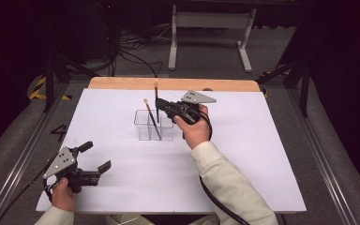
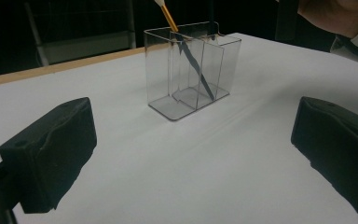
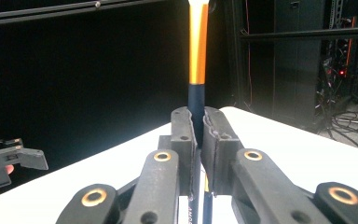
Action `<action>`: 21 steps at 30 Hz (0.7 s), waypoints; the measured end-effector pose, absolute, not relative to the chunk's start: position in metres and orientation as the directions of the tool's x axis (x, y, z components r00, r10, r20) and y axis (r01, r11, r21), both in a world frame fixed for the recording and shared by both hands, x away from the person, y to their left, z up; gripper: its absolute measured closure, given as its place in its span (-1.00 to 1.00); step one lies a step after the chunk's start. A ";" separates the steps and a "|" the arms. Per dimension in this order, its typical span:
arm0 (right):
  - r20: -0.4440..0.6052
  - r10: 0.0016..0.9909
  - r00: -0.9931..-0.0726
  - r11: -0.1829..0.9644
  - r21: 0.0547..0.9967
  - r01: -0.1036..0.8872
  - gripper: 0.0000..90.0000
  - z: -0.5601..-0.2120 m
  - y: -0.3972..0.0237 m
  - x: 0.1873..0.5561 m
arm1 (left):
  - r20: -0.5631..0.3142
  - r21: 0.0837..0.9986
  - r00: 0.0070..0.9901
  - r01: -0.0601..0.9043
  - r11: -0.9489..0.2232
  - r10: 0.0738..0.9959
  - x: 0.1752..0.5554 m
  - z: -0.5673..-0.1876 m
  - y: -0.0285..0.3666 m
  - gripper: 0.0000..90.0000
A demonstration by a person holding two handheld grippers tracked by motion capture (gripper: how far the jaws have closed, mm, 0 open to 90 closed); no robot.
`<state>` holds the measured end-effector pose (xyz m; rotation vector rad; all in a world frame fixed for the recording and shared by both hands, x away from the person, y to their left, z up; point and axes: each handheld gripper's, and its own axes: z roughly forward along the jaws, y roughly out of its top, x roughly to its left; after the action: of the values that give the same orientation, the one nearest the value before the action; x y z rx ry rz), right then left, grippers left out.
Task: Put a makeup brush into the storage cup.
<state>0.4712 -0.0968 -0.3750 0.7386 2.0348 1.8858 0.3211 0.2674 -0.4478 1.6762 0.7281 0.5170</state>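
Now we see, in the high view, the right gripper (image 1: pixel 158 105) held level above a clear plastic organizer (image 1: pixel 153 125) that stands near the middle of the white worktop (image 1: pixel 243 154). Its jaws are clenched on a makeup brush (image 1: pixel 156 99) which stands upright, with the head up and the lower end reaching down over the right part of the organizer. We cannot tell if this end is already inside a compartment.

In the right gripper view the same brush (image 3: pixel 197 56) rises between the two black jaws; we see its orange-gold ferrule above and its dark blue handle squeezed between the pads, and the handle goes on below them.

A second brush (image 1: pixel 152 120) leans in the organizer, with its pale head up toward the left and its dark handle going down to the floor of the organizer. In the left gripper view this brush (image 2: pixel 186 51) crosses the inner divider wall of the organizer (image 2: pixel 191 70).

The left gripper (image 1: pixel 93 164) rests low near the front left corner of the worktop, well apart from the organizer, and its jaws are released, wide apart, with nothing between them. In the left gripper view, the two black pads stand at each side, and the organizer is far ahead between them.
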 end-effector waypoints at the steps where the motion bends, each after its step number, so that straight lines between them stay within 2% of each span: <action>1: 0.143 0.534 -0.833 0.025 0.982 0.185 0.85 -0.377 -0.096 0.472 | -0.045 0.973 0.708 0.190 -0.128 0.705 0.321 -0.448 0.267 -0.98; 21: 0.170 0.536 -0.827 0.046 0.972 0.229 0.84 -0.396 -0.091 0.474 | -0.046 0.974 0.707 0.189 -0.125 0.706 0.321 -0.448 0.267 -0.98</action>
<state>0.4740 -0.0905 -0.3957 0.7843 2.0826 1.8590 0.3209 0.2674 -0.4479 1.6730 0.7282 0.5176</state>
